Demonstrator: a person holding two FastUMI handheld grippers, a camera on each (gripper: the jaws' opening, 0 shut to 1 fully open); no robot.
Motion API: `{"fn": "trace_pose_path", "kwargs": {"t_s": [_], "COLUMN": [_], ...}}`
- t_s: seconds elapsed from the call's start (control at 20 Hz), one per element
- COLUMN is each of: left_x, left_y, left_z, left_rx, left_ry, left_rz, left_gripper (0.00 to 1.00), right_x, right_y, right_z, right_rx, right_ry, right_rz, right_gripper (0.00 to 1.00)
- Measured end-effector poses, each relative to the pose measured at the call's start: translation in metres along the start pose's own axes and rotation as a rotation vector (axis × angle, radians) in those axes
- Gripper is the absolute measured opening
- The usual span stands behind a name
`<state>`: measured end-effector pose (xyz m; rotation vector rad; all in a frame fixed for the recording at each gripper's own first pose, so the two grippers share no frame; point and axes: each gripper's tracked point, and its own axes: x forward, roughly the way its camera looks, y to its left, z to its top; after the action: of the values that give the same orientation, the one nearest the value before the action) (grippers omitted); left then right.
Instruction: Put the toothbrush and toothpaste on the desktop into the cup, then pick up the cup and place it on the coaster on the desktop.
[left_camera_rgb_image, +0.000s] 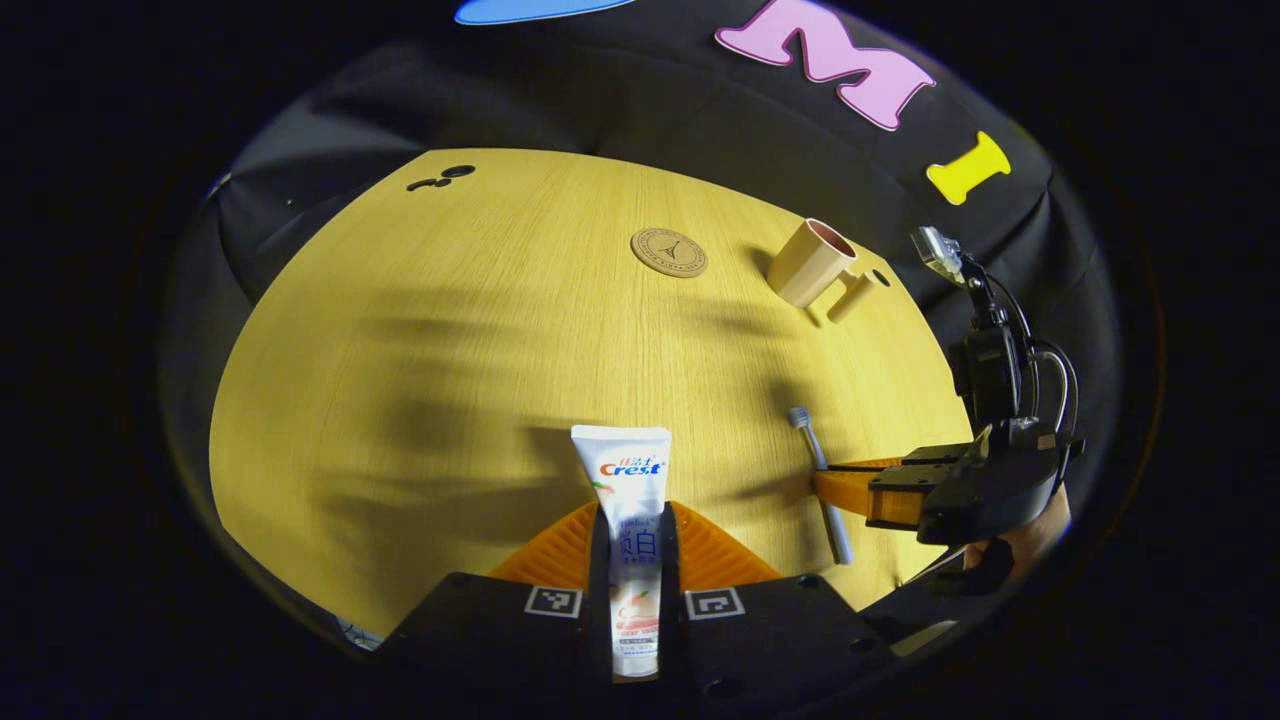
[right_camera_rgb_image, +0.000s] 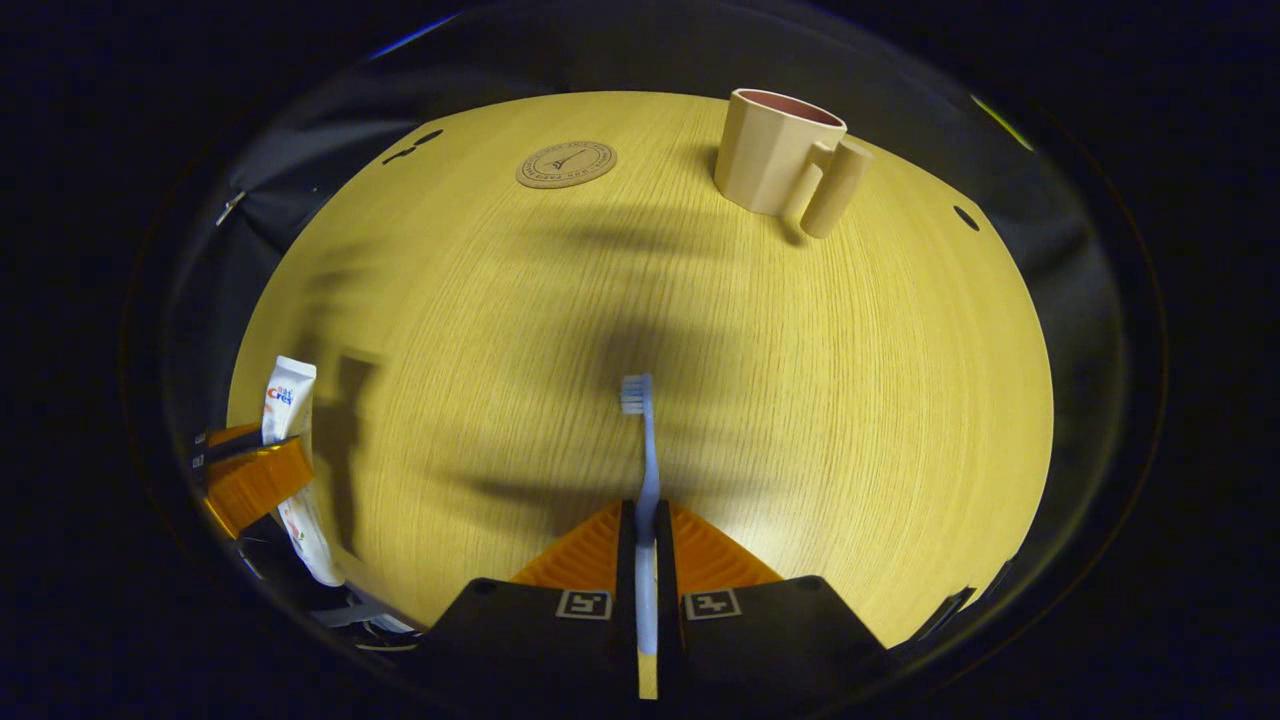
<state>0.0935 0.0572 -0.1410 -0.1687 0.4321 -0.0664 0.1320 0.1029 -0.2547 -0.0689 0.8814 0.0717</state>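
Your left gripper (left_camera_rgb_image: 634, 545) clamps the toothpaste (left_camera_rgb_image: 628, 520), your right gripper (right_camera_rgb_image: 646, 560) the toothbrush (right_camera_rgb_image: 643, 470). Ahead, the cup (right_camera_rgb_image: 775, 150) stands empty, beside the coaster (right_camera_rgb_image: 566, 163); both drops remain.

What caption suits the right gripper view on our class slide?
Right hand-held gripper shut on a pale blue plastic toothbrush above the wooden desktop, beige handled cup beyond.

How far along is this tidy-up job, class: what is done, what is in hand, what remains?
Done: both items look gripped. In hand: the left gripper is shut on the toothpaste, the right gripper on the toothbrush. Left: both go into the empty cup, then the cup onto the bare coaster.
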Motion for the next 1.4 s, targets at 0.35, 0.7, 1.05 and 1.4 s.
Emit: {"fn": "trace_pose_path", "kwargs": {"t_s": [0.35, 0.7, 1.05, 1.4], "left_x": [-0.010, -0.020, -0.022, -0.002], "left_y": [-0.022, -0.091, -0.182, -0.229], "left_z": [0.017, 0.077, 0.171, 0.258], "left_rx": [-0.023, -0.038, -0.028, -0.030], "left_ry": [-0.077, -0.253, -0.517, -0.773], "left_rz": [-0.026, -0.158, -0.298, -0.388], "left_gripper": [0.23, 0.23, 0.23, 0.23], "right_x": [-0.031, -0.105, -0.151, -0.163], "right_y": [-0.008, -0.034, -0.078, -0.116], "right_z": [0.016, 0.047, 0.085, 0.130], "right_rx": [0.100, 0.222, 0.208, 0.254], "right_ry": [-0.206, -0.495, -0.688, -0.843], "right_rz": [0.102, 0.271, 0.328, 0.401], "right_gripper": [0.07, 0.07, 0.07, 0.07]}}
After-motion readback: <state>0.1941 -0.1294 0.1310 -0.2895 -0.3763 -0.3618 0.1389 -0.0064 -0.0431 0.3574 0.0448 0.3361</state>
